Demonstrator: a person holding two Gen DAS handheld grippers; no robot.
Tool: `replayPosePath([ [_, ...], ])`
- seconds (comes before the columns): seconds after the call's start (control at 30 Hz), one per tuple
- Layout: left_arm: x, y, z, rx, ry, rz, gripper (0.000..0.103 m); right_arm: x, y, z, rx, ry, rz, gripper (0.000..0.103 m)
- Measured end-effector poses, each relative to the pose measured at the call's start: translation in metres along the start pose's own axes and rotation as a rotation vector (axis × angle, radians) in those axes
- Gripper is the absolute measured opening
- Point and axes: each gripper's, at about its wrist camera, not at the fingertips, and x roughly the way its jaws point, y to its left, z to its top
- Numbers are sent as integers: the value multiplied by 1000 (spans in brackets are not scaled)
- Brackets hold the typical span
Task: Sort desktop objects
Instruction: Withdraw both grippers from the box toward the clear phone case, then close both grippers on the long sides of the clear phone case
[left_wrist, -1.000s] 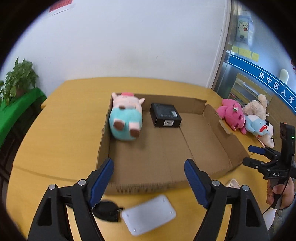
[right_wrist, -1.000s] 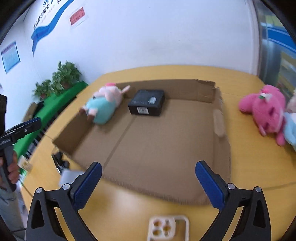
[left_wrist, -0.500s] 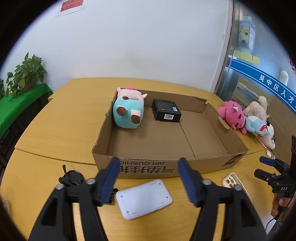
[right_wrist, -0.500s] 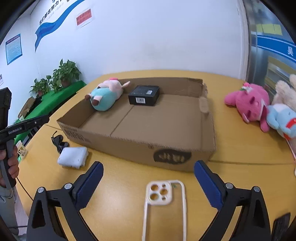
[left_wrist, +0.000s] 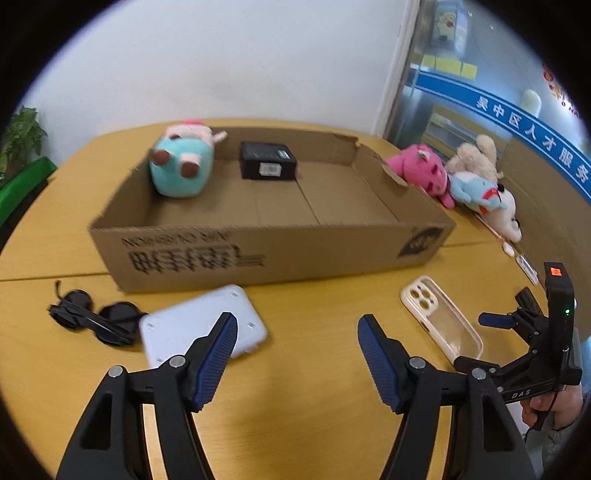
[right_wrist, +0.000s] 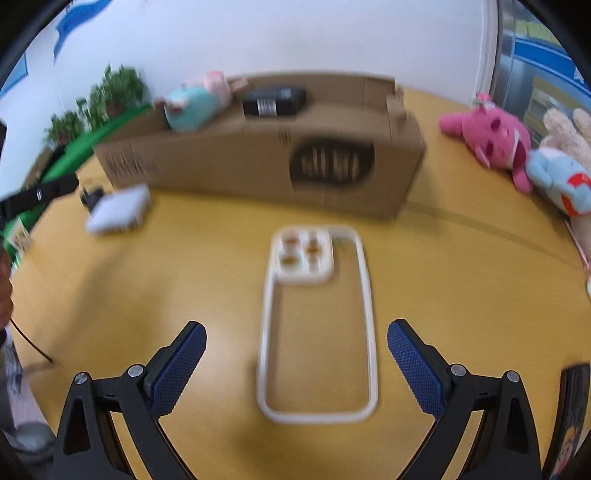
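Note:
A shallow cardboard box (left_wrist: 258, 254) (right_wrist: 229, 166) lies on the yellow table and holds a teal-and-pink plush (left_wrist: 181, 162) and a black box (left_wrist: 267, 160). In front of it lie a white flat device (left_wrist: 203, 325) (right_wrist: 118, 210), black sunglasses (left_wrist: 92, 314) and a clear phone case (left_wrist: 439, 317) (right_wrist: 317, 325). My left gripper (left_wrist: 295, 328) is open and empty, above the table just right of the white device. My right gripper (right_wrist: 295, 339) is open and empty, its fingers either side of the case's near end; it also shows in the left wrist view (left_wrist: 532, 339).
Pink (left_wrist: 421, 170) (right_wrist: 491, 136), beige (left_wrist: 476, 155) and light blue (left_wrist: 480, 192) (right_wrist: 557, 184) plush toys lie on the table right of the box. A dark flat item (right_wrist: 569, 417) lies at the right edge. Potted plants (right_wrist: 92, 99) stand beyond the table's left side.
Both grippers have pulled back from over the box and dropped low in front of it. The right one now straddles the phone case; the left has narrowed slightly near the white device.

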Motion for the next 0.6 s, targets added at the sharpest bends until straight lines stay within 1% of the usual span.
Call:
replayPosePath([
  [0.07,8,-7,-3,5,21,-15,68,4,0,-7,-17,16,-41,99],
  [0.1,11,-10,-4,6,29,-28,68,6,1,-10,-28,25,-62,96],
  [0.13,14,-14,-6,6,33,-43,68,9,0,-12,-33,34,-68,92],
  [0.17,16,-17,-6,8,37,-54,68,12,-1,-14,-27,54,-68,80],
  [0.2,18,-19,-6,13,42,-63,68,13,-3,-14,-7,48,-46,77],
  [0.37,27,-25,-10,9,73,-96,68,12,0,-13,13,41,-46,77],
  [0.43,30,-26,-11,-1,89,-114,68,10,1,-11,52,31,11,77],
  [0.47,33,-26,-12,-7,98,-128,68,9,1,-9,84,26,59,77],
  [0.53,38,-28,-11,-23,120,-164,68,9,3,-6,111,22,109,77],
  [0.6,45,-31,-11,-35,143,-198,68,10,9,-3,122,20,137,77],
])
